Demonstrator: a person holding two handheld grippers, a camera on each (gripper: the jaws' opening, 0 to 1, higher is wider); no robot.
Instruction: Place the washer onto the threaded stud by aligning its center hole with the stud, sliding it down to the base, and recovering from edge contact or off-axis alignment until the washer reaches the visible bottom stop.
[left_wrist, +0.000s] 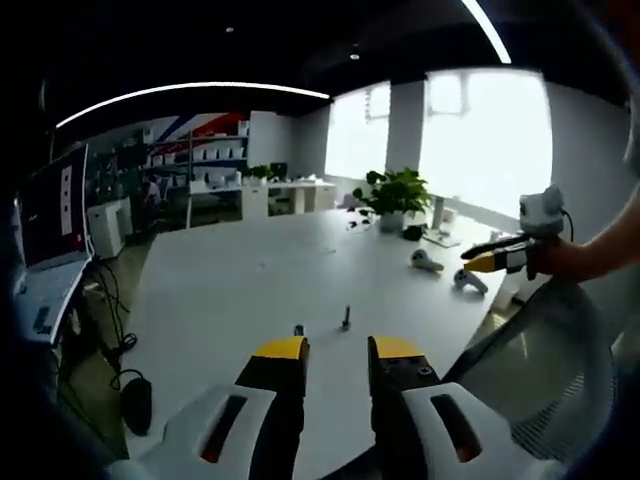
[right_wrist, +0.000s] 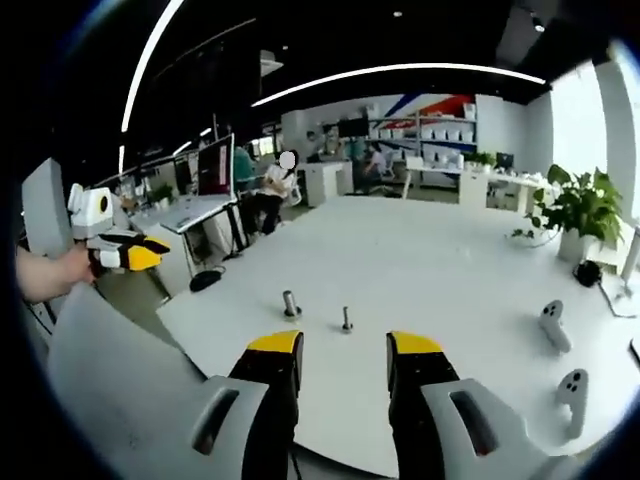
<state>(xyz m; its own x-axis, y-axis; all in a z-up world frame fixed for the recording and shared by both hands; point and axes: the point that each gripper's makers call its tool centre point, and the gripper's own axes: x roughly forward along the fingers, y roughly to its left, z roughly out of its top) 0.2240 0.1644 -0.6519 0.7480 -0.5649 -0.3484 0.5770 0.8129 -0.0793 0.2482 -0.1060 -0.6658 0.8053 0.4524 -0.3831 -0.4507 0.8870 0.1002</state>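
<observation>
Where white tabletop (right_wrist: 420, 250) gleams, slim stud (right_wrist: 346, 320).

On your white table (right_wrist: 450, 270) the threaded stud (right_wrist: 346, 320), at lower centre of the right gripper view, is too small to show its threads. The washer is too small to tell. The chair (left_wrist: 545, 370) at lower right is cut off.

Open right gripper (right_wrist: 343, 352) above table (right_wrist: 430, 260), near threaded stud (right_wrist: 346, 319).

Both views low over opposite table (left_wrist: 250, 290) edges, facing inward, sharing the stud (left_wrist: 346, 318) mid-table.
</observation>
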